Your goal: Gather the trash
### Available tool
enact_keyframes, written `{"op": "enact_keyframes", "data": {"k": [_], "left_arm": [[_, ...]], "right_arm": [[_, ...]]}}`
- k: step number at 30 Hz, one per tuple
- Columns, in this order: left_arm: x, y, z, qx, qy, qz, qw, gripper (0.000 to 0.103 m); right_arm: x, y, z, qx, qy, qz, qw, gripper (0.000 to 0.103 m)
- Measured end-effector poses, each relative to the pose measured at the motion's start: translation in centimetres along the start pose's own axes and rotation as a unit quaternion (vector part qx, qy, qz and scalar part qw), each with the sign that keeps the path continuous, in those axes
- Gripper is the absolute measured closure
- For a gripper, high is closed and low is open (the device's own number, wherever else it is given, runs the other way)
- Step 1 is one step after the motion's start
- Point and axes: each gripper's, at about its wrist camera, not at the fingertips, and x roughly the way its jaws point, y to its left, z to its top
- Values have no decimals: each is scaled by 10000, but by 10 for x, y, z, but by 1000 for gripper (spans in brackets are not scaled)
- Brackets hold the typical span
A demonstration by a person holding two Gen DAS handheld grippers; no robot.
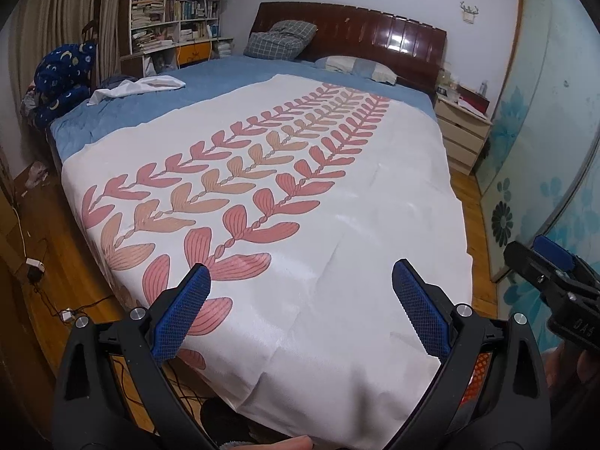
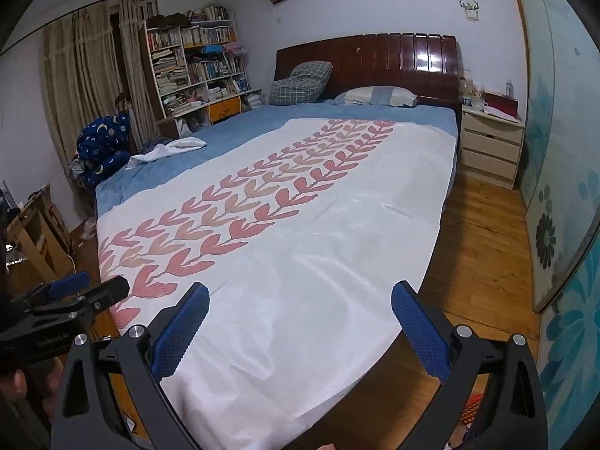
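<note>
Over the foot of the bed [image 1: 60, 135], the left gripper [image 1: 300, 273]: jaws spread wide, nothing between the blue textured pads [image 1: 180, 318]. Just to the right of it, also at the foot of the bed, the right gripper [image 2: 300, 292], likewise spread wide and holding nothing.

On the wooden floor [image 2: 480, 243] beside the bed's left side, about level with the near end of the blue sheet [image 1: 225, 75]: a small crumpled heap of trash [image 1: 37, 170], pale pinkish-white, thin and wrinkled like film or paper, with a few tiny scraps just beside it. Too small and blurred for anything finer. Well apart from both grippers.

Across most of the bed, a smooth white cover [image 1: 356, 225] with three rows of pink and tan leaf shapes. At the head of the bed, a dark glossy wooden headboard [image 1: 375, 30], a checked pillow [image 1: 281, 39] propped against it and a flat pale pillow [image 1: 356, 67] beside that. On the bed's left edge, a rumpled white garment [image 1: 138, 88]; just off that edge, a navy bundle with moon print [image 1: 63, 78]. Beyond the bed's far left corner, a crowded bookshelf [image 1: 168, 3]. At the bed's right, near the head, a light nightstand [image 1: 461, 138]. On the floor left of the bed's foot, loose cables and a white plug [image 1: 33, 264].
</note>
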Motion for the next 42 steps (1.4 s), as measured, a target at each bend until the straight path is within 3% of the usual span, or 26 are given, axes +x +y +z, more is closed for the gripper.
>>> {"op": "enact_keyframes", "data": {"k": [42], "left_arm": [[2, -8, -2, -129, -17, -125, 9998, 6]], "right_arm": [[-3, -4, -3, -9, 117, -35, 9999, 7]]}}
